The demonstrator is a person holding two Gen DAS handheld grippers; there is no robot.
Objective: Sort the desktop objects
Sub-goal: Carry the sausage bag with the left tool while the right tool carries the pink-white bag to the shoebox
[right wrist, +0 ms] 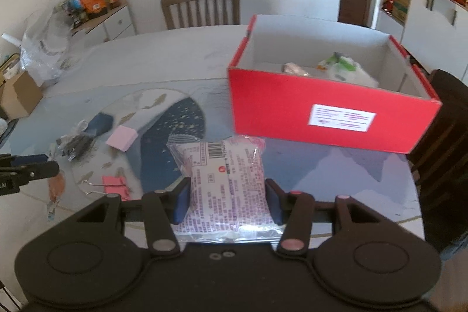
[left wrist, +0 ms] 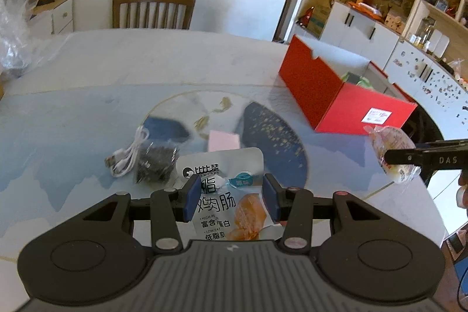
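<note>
Between the blue pads of our left gripper [left wrist: 231,196], seen from the left wrist, sits a white chicken sausage packet [left wrist: 226,195], pinched at its sides and held above the tabletop [left wrist: 87,107]. Just beyond it on the tabletop lie a pink pad [left wrist: 223,141], a dark crinkled packet [left wrist: 156,163] and, touching that packet's left edge, a coiled white cable [left wrist: 127,158]. Farther right stands the red box [left wrist: 330,95], open at the top, with a white label on its near end. Near the right edge we see our right gripper [left wrist: 393,159] reaching in from the side, clamped on a pale wrapped snack pack [left wrist: 390,149] held up in the air close to the box's near corner. A wooden chair [left wrist: 153,9] stands at the far side of the tabletop.

From the right wrist, our right gripper [right wrist: 228,201] pinches the snack pack [right wrist: 225,180] between its blue pads; the wrapper shows a barcode and dense pink print. The red box [right wrist: 292,110] stands just past the pack, slightly right, and we can see a few wrapped items [right wrist: 339,67] lying inside it. To the left on the tabletop [right wrist: 351,180] lie the pink pad [right wrist: 121,139] and the dark crinkled packet [right wrist: 76,144]. At the left edge our left gripper [right wrist: 44,169] enters the frame; from this view we cannot tell how its jaws stand.
</note>
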